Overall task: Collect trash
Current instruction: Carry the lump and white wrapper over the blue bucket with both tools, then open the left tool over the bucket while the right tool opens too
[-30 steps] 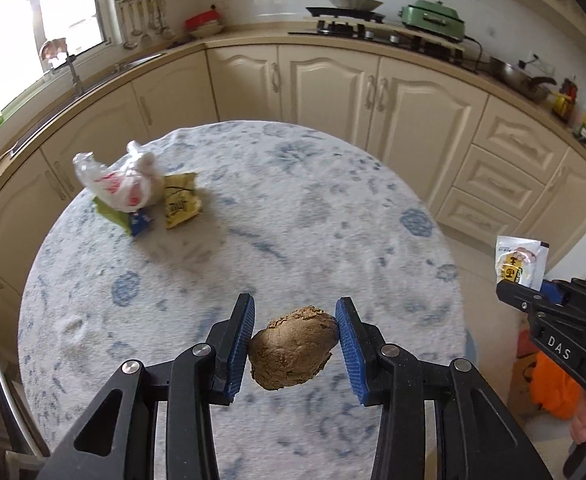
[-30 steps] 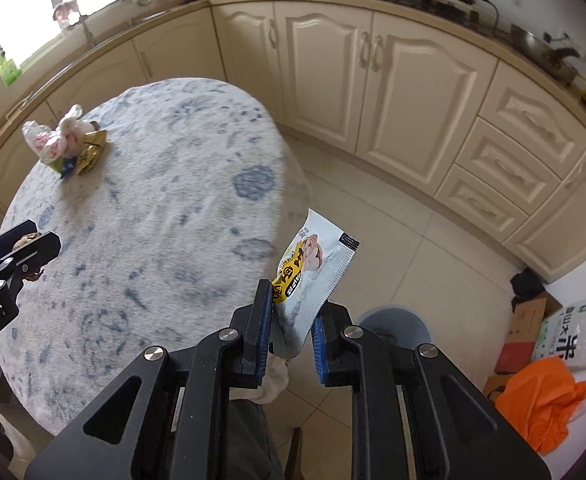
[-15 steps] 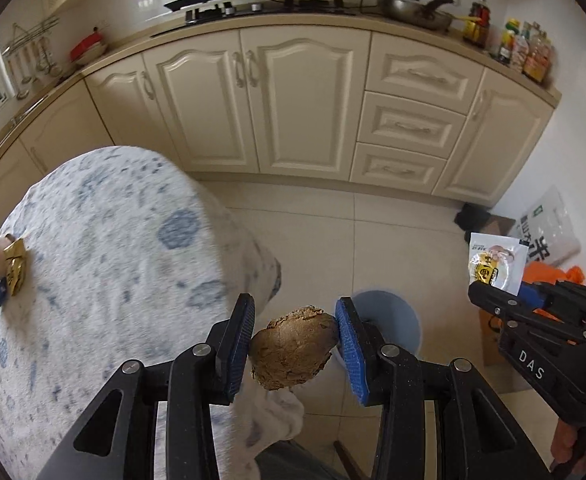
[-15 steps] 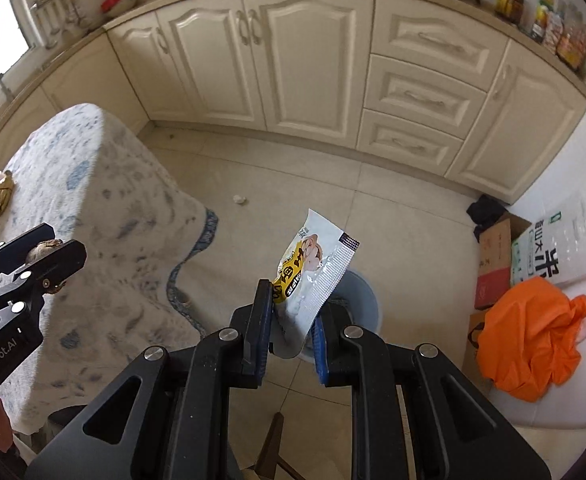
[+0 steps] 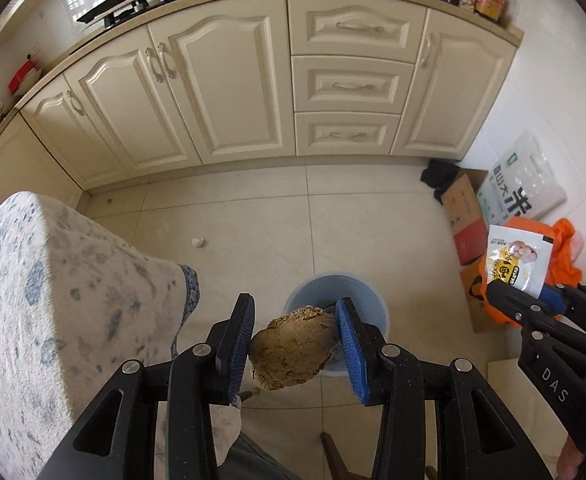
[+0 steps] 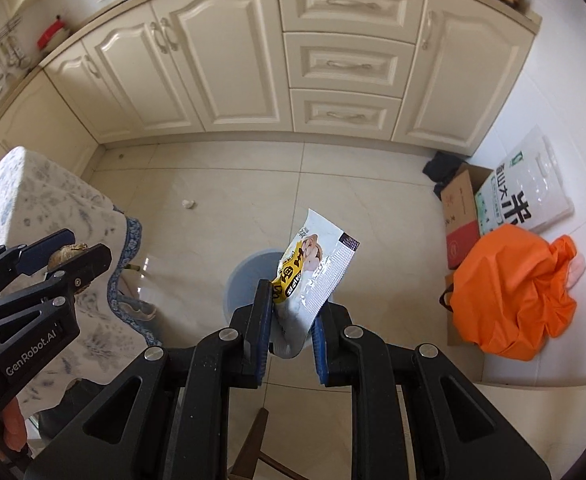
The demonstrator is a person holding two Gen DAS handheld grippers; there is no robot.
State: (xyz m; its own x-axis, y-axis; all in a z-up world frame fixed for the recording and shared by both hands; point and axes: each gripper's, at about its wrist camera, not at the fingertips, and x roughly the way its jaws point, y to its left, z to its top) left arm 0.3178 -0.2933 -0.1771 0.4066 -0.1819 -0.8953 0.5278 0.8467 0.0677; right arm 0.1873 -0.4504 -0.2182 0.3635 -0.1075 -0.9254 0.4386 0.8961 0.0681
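Carrying two pieces of trash toward the bin, I have the left gripper (image 5: 295,342) partly closed on a brown crumpled lump (image 5: 293,354), the blue pads pressing it from both sides, and the right gripper (image 6: 291,322) closed tight on the lower end of a white and yellow snack wrapper (image 6: 313,276), which stands up between the pads. Both grippers point steeply down at the floor. The blue bin (image 5: 369,300) appears just behind the lump in the left view, and its rim (image 6: 245,272) shows behind the wrapper in the right view, so I judge that both pieces hang about over its mouth. I think the next move is to open each gripper only when its piece is surely inside the rim. The cloth-covered table (image 5: 53,300) is close at the left.
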